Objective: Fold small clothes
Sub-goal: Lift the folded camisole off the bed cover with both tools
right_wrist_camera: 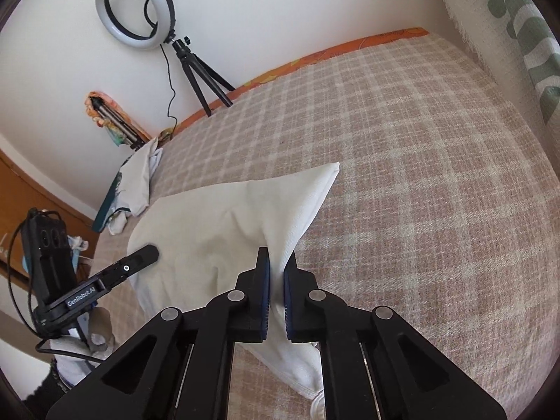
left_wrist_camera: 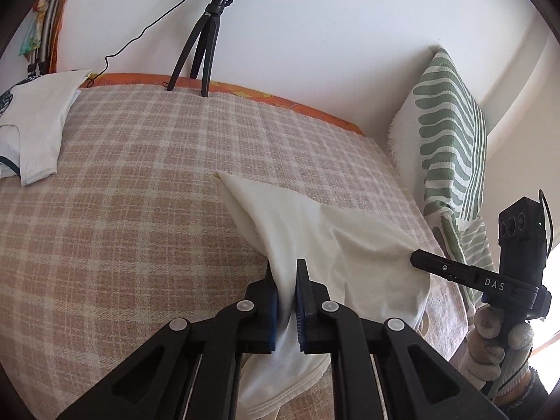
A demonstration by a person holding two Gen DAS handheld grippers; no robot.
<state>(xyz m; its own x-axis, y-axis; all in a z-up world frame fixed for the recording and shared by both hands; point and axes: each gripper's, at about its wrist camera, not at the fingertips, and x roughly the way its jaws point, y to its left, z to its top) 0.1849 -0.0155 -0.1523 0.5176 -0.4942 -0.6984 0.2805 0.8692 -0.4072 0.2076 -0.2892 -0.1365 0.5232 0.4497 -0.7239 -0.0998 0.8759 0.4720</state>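
- Two grippers share one cream-white garment on a bed covered by a pink-and-cream checked blanket (left_wrist_camera: 133,182), the biggest thing in both views; an orange patterned edge (left_wrist_camera: 315,110) shows along its far side against the white wall.
- Propped upright at the corner of the bed and wall stands a white cushion with green leaf-like stripes (left_wrist_camera: 444,140), just beyond the garment in the left wrist view.
- The cream-white garment (left_wrist_camera: 315,231) lies near the middle of the blanket, partly lifted: one corner points away across the bed, the near portion is drawn up into folds between the two tools, and a hemmed edge hangs below the left tool.
- A loose pile of white clothes with dark trim (left_wrist_camera: 31,122) rests at the far edge of the bed, well apart from the held garment.
- A ring light on a small black tripod (right_wrist_camera: 140,10) stands on the blanket by the wall, its cable trailing down.
- The left gripper (left_wrist_camera: 287,290) has its jaws pinched narrow on a fold of the garment, cloth running up between the blue pads.
- The right gripper (right_wrist_camera: 276,287) is likewise clamped narrow on another fold of the same garment, held by a gloved hand (left_wrist_camera: 497,343).
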